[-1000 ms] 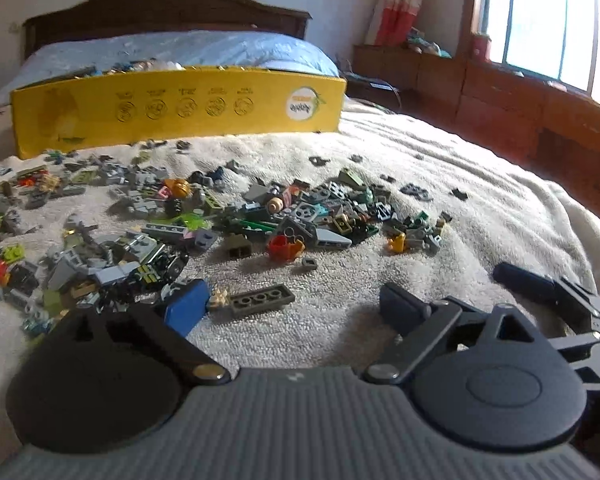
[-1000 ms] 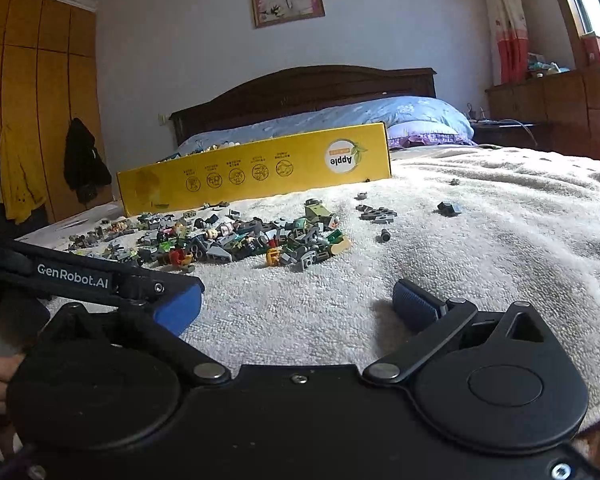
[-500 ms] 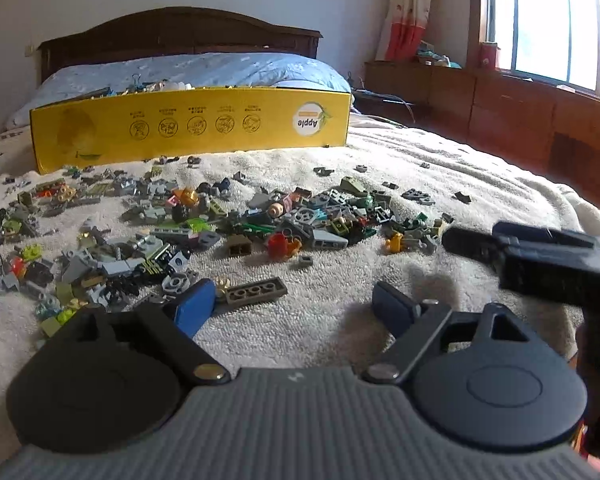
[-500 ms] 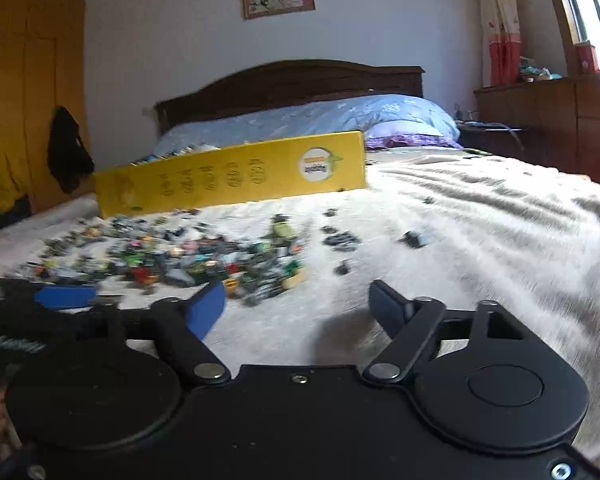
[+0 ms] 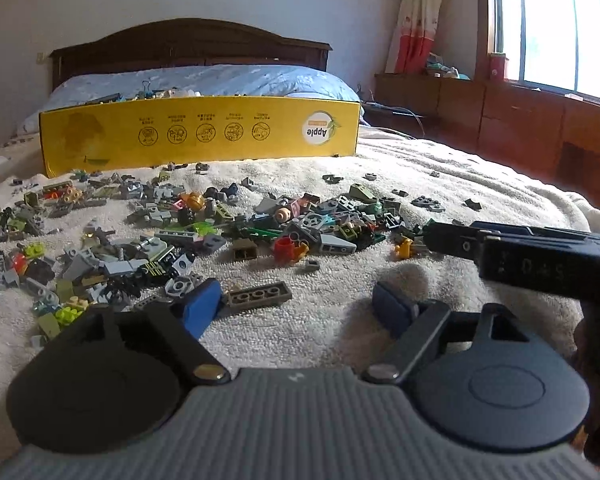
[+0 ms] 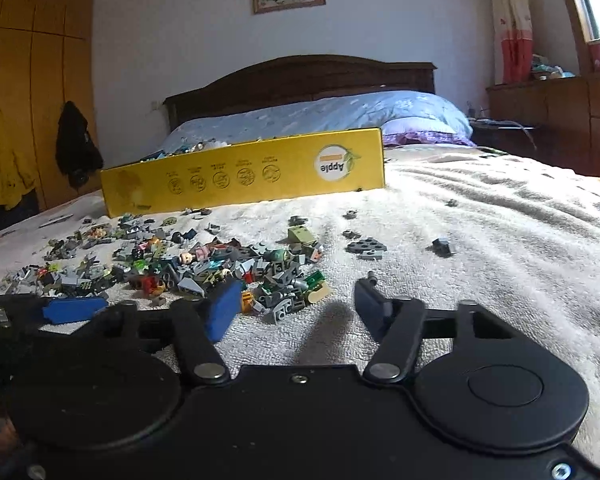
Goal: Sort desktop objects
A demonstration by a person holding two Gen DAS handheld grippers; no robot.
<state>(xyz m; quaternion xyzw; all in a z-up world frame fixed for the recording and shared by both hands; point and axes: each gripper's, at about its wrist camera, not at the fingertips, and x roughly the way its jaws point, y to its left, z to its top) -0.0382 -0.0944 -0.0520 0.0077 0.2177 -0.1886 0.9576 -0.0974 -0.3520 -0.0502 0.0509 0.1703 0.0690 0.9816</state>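
One wide bed (image 5: pixel 380 320), covered by a cream towel-like blanket, fills both views. A long yellow box (image 5: pixel 204 132) is stood on edge across it toward twelve o'clock, its "Apple" label seen upside down, with a blue pillow (image 6: pixel 340 116) lying behind it. Between box and cameras, a broad scatter of small toy bricks (image 5: pixel 260 228) is spread over the blanket, densest from nine to twelve o'clock in the left wrist view. A flat grey studded plate (image 5: pixel 256 295) lies apart from the heap, just beside the blue pad of the left gripper (image 5: pixel 296 308). That gripper's jaws are closing but still stand spread, and only bare blanket is seen between them. In the left wrist view the right gripper's fingers are seen reaching in from three o'clock toward the edge of the heap. The right gripper (image 6: pixel 294 310) hovers at the pile's near edge; its jaws are likewise closing, and nothing is pinched.
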